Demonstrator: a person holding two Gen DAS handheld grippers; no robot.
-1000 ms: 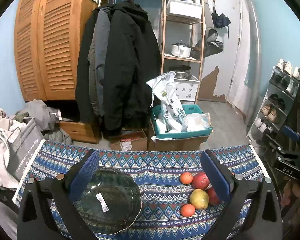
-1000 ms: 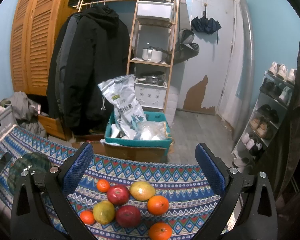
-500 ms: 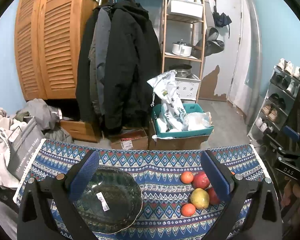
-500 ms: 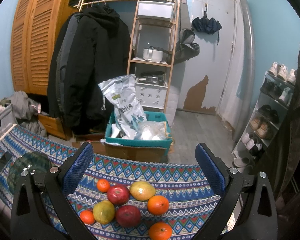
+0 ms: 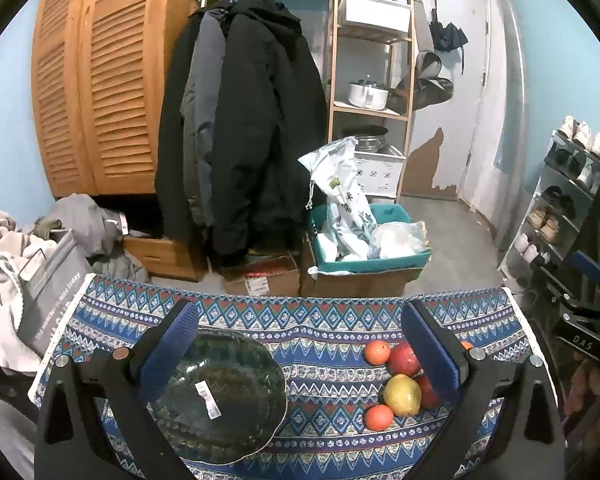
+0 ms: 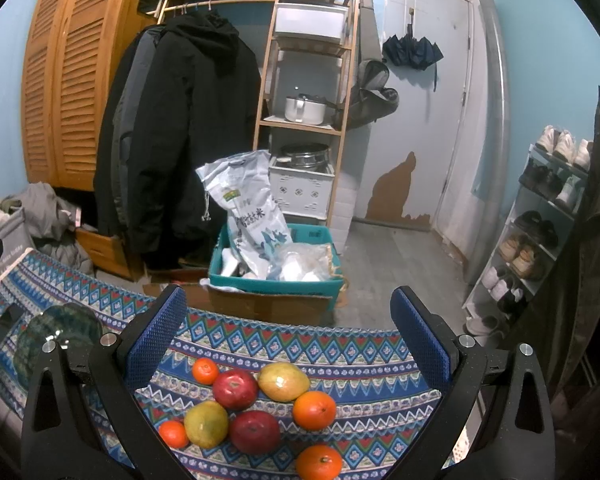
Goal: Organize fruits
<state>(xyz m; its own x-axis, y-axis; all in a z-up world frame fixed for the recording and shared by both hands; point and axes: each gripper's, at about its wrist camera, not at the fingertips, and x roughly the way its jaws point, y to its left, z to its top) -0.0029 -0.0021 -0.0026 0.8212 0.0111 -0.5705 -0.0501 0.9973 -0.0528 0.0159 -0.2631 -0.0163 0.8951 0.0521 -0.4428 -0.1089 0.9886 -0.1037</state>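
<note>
The left hand-held gripper [image 5: 300, 356] fills the lower part of its own view, its two black fingers spread wide, one blue pad [image 5: 168, 350] at lower left and the other at lower right, with nothing between them. The right hand-held gripper [image 6: 288, 344] is posed alike in its view (fingers wide apart, blue pads [image 6: 154, 336] facing inward, nothing gripped). In the left view, the right hand-held gripper's black body shows at the right edge of the frame, partly cut off.
</note>
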